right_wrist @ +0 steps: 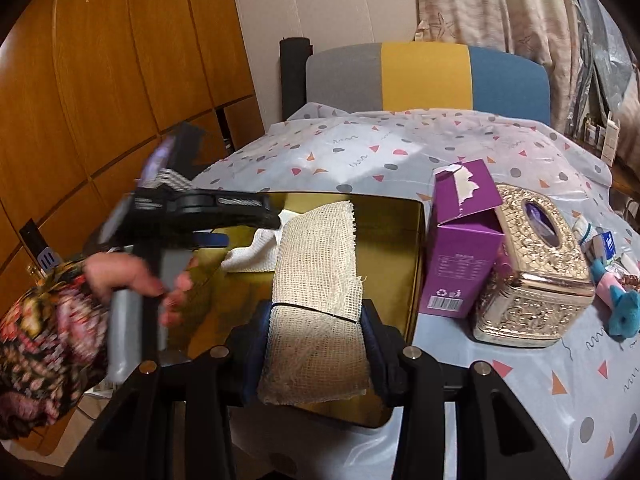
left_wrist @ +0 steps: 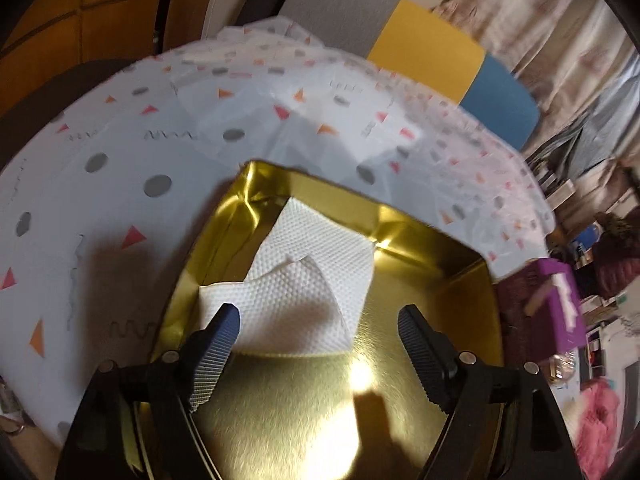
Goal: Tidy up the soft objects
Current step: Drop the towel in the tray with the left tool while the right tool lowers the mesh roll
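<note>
A gold tin tray [left_wrist: 432, 240] lies on the patterned tablecloth; it also shows in the right wrist view [right_wrist: 384, 208]. A folded white paper towel [left_wrist: 312, 276] lies in its far left part, seen too in the right wrist view [right_wrist: 252, 256]. My left gripper [left_wrist: 320, 320] is open and empty, just above the towel's near edge. My right gripper [right_wrist: 316, 320] is shut on a folded beige mesh cloth [right_wrist: 316, 264], held over the tray's near edge. The left gripper [right_wrist: 208, 216] and the hand holding it show in the right wrist view.
A purple carton [right_wrist: 460, 256] and an ornate gold tissue box [right_wrist: 536, 264] stand right of the tray. Small toys and packets [right_wrist: 616, 280] lie at the far right. A grey, yellow and blue chair [right_wrist: 424, 76] is behind the table. A wooden wardrobe [right_wrist: 120, 80] is left.
</note>
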`<control>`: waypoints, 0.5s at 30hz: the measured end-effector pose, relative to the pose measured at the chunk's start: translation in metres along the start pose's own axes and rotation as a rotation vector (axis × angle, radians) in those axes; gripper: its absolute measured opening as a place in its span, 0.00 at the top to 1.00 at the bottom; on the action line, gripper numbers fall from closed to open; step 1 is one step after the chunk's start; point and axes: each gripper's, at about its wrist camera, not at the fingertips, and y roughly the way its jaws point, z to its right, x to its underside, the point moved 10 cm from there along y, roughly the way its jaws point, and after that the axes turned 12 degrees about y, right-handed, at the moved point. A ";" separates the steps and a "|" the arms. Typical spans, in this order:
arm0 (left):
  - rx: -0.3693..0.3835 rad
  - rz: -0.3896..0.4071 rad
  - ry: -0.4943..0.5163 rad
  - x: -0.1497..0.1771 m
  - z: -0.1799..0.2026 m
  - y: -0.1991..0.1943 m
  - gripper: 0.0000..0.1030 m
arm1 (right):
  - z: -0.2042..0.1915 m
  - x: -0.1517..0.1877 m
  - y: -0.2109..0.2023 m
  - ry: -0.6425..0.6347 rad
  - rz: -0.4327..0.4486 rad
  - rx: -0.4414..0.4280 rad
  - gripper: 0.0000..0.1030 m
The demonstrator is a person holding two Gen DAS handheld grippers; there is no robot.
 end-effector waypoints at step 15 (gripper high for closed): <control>-0.073 0.121 -0.061 0.050 -0.034 -0.068 0.16 | -0.014 -0.029 0.065 0.037 -0.138 0.046 0.58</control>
